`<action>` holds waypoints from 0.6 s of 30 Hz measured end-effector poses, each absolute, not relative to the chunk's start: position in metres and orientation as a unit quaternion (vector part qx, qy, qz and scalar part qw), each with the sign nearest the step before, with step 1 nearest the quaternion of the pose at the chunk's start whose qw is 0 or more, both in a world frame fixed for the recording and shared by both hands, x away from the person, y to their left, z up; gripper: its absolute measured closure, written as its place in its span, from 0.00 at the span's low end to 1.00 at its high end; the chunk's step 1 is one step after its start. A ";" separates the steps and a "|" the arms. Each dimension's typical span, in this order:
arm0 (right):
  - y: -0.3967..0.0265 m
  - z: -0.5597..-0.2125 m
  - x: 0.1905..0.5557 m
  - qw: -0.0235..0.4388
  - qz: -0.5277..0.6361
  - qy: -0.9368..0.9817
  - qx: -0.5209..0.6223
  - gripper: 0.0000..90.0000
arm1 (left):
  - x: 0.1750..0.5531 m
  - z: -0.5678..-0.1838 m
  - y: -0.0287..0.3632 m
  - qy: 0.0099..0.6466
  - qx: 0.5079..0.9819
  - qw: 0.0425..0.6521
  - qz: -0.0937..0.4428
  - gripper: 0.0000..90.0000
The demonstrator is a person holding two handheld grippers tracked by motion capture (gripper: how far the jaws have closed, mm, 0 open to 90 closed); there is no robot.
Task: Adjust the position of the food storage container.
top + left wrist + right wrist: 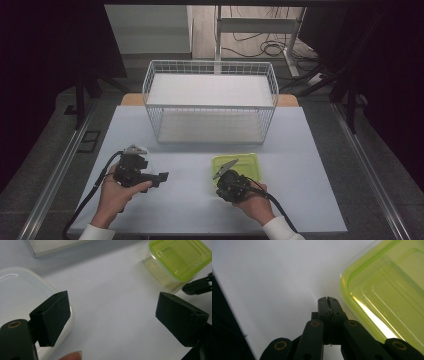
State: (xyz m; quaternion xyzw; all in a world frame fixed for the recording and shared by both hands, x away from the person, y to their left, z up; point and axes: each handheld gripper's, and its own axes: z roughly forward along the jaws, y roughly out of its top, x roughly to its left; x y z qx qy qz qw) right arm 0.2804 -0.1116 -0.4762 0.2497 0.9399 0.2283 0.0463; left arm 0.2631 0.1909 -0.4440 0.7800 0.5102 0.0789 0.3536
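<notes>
Right gripper (327,300) with matte black fingers pressed together on nothing, square translucent lime-green plastic container (387,295) just beside their tips, left gripper (112,317) fingers spread wide, glossy white rounded dish (22,292) against one, smooth pale desk (190,195), white wire-mesh basket (210,102) beyond

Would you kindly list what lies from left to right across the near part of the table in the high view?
Left gripper held in the person's left hand → lime-green lidded plastic container with the right gripper at its near left corner.
</notes>
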 end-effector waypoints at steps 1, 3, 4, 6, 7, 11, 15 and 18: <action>-0.112 -0.476 0.280 0.046 0.228 0.940 0.250 0.99 | 0.263 -0.444 0.191 0.510 0.780 0.354 0.079 0.13; -0.124 -0.458 0.278 0.053 0.253 0.933 0.252 0.99 | 0.263 -0.444 0.191 0.510 0.780 0.354 0.079 0.13; -0.124 -0.458 0.278 0.053 0.253 0.933 0.252 0.99 | 0.263 -0.444 0.191 0.510 0.780 0.354 0.079 0.13; -0.149 -0.441 0.285 0.080 0.273 0.917 0.279 0.99 | 0.263 -0.443 0.191 0.509 0.780 0.355 0.079 0.13; -0.160 -0.437 0.290 0.090 0.277 0.910 0.294 0.99 | 0.263 -0.443 0.191 0.509 0.780 0.355 0.079 0.13; -0.201 -0.432 0.308 0.128 0.278 0.882 0.359 0.99 | 0.263 -0.443 0.192 0.510 0.780 0.354 0.080 0.13; -0.226 -0.441 0.319 0.138 0.270 0.864 0.402 0.99 | 0.264 -0.443 0.192 0.512 0.778 0.355 0.079 0.13; -0.239 -0.452 0.328 0.142 0.252 0.856 0.429 0.99 | 0.265 -0.444 0.191 0.511 0.780 0.351 0.078 0.13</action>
